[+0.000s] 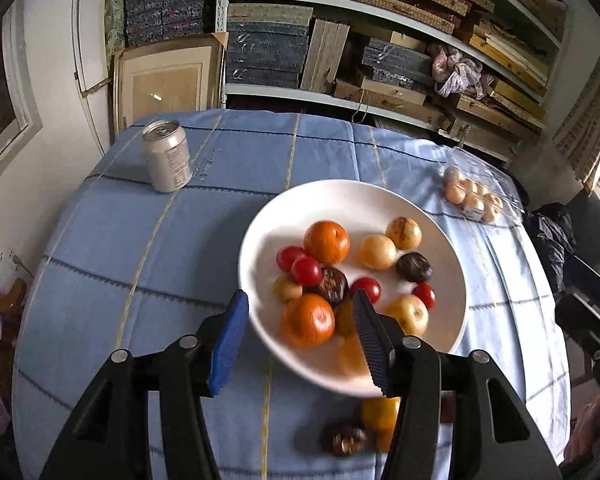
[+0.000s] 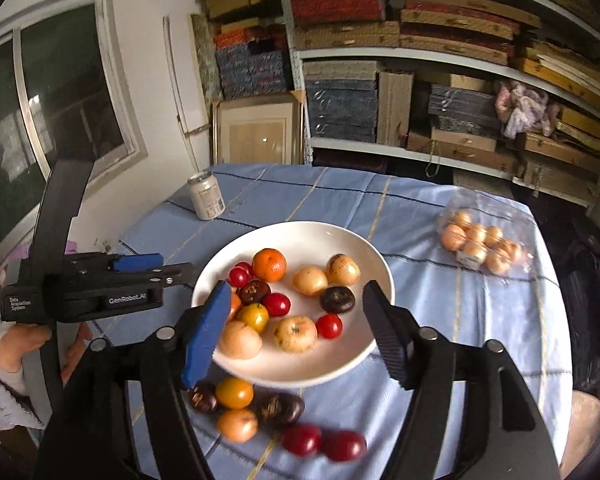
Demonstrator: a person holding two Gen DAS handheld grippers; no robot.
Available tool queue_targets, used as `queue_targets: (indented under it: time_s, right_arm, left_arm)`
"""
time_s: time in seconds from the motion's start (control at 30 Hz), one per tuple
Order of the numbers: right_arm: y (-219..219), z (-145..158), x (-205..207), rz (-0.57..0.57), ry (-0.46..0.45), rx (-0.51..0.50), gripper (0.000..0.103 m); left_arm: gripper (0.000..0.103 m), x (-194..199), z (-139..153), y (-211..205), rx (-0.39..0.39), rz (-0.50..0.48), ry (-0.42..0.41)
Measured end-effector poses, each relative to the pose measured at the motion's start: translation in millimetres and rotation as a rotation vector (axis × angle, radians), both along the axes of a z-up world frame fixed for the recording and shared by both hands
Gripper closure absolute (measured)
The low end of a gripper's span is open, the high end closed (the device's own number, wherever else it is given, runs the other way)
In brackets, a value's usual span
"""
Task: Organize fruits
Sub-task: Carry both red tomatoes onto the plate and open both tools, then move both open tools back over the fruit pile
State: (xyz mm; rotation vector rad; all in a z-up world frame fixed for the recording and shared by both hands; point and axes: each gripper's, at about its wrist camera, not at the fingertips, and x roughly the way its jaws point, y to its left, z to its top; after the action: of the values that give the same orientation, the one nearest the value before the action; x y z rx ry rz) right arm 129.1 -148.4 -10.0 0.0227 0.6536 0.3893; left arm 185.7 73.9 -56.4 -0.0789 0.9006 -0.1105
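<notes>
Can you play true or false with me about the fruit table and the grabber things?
1. The white plate already has fruit on it. True.
2. The silver can is lying on its side. False: it stands upright on the blue cloth.
3. Some fruit sits on the cloth in front of the plate, like the red ones. True.
4. The right gripper is squeezing an orange. False: it is open and holds nothing.
5. The bag of small fruit is on the plate. False: it lies on the cloth beside it.
</notes>
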Motion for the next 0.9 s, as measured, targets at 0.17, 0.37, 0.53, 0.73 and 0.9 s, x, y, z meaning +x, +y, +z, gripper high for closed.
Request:
queue_targets:
  time_s: [0.17, 0.37, 0.53, 0.73, 0.9]
  right_arm:
    - [-18, -3, -47, -0.036, 0.032, 0.017, 0.034]
    - [-26, -41, -96, -0.069, 0.164, 0.026, 0.031]
    - [-19, -78, -122, -0.044, 0.314, 0.008, 0.031]
    - [-14, -65, -133, -0.049, 0.269, -0.01, 0.027]
    - [-9, -61, -132, -0.043, 0.267, -0.023, 0.027]
  left_arm:
    - [0.04, -41, -2, -5, 0.001, -0.011, 0.013]
    - [0.035, -84, -24, -14, -0.003, -0.031, 0.09]
    - [0.035, -110, -47, -20, -0.003, -0.022, 0.164]
    - [0.028, -121, -52, -25, 0.036, -0.024, 0.173]
    - [0.023, -126, -47, -23, 0.055, -0.017, 0.146]
